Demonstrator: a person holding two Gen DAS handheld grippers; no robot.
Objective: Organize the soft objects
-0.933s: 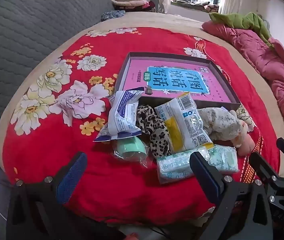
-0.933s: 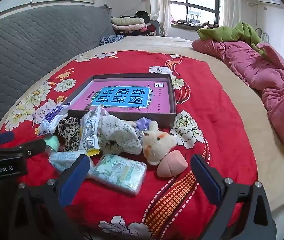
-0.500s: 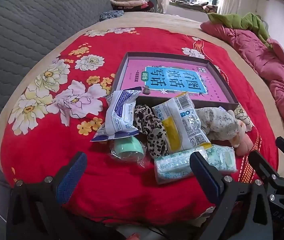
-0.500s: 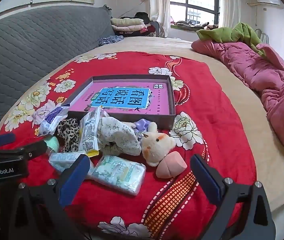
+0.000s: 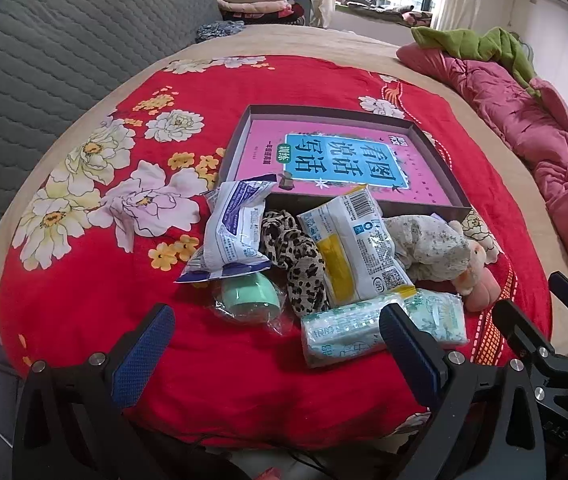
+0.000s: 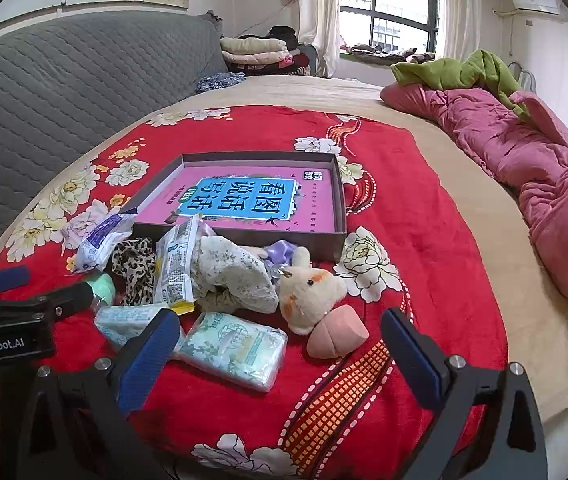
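Red floral blanket (image 6: 424, 216) carries the heap of soft packets and toys untouched at its near edge, just before the shallow grey box (image 6: 336, 184), so with left gripper (image 5: 276, 344) and right gripper (image 6: 280, 340) spread wide and empty, sorting has not begun and the next move calls for closing on one item, likely the pale green tissue pack (image 6: 236, 346)
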